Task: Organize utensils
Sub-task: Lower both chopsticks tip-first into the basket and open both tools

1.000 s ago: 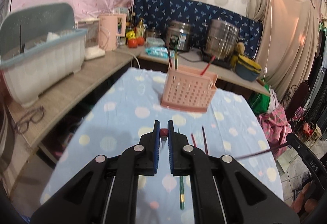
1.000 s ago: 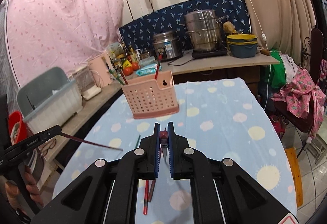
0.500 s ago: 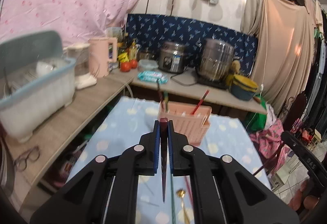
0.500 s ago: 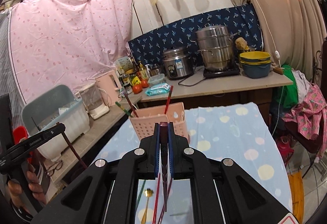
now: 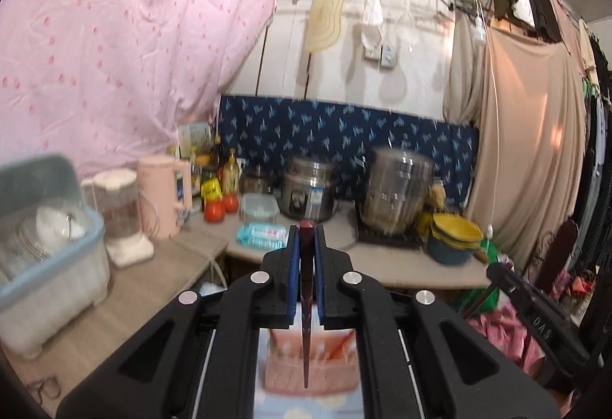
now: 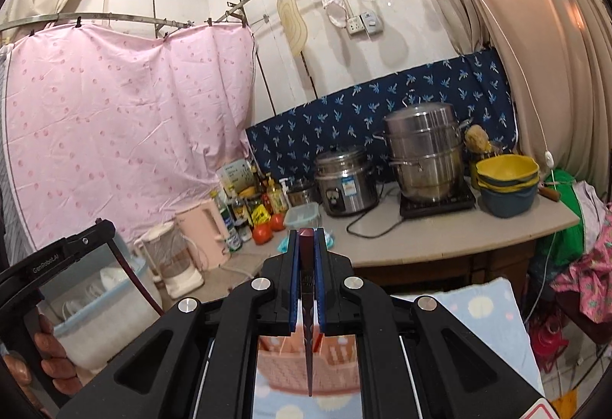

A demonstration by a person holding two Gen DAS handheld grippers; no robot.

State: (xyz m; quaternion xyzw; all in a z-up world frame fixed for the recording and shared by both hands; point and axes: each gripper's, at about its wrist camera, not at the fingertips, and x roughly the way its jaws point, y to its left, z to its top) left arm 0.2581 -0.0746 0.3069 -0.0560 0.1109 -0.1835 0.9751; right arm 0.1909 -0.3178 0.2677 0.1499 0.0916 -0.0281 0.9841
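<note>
My left gripper (image 5: 306, 232) is shut on a dark red chopstick (image 5: 306, 335) that hangs point down over the pink slotted utensil basket (image 5: 310, 365). My right gripper (image 6: 306, 235) is shut on another dark red chopstick (image 6: 309, 342), also point down above the same pink basket (image 6: 306, 361). The basket stands on the blue spotted tablecloth (image 6: 485, 308). Both grippers are tilted up, so most of the table is hidden. The left gripper with its chopstick also shows in the right wrist view (image 6: 76, 243).
A counter behind carries a rice cooker (image 6: 346, 180), a steel steamer pot (image 6: 424, 151), stacked bowls (image 6: 507, 182), a pink kettle (image 5: 166, 201), tomatoes (image 5: 220, 208) and a lidded dish rack (image 5: 46, 239). The other handle (image 5: 535, 312) is at the right.
Both grippers have risen from the tablecloth and tilted upward, each carrying its chopstick from lying flat to hanging point down over the pink basket.
</note>
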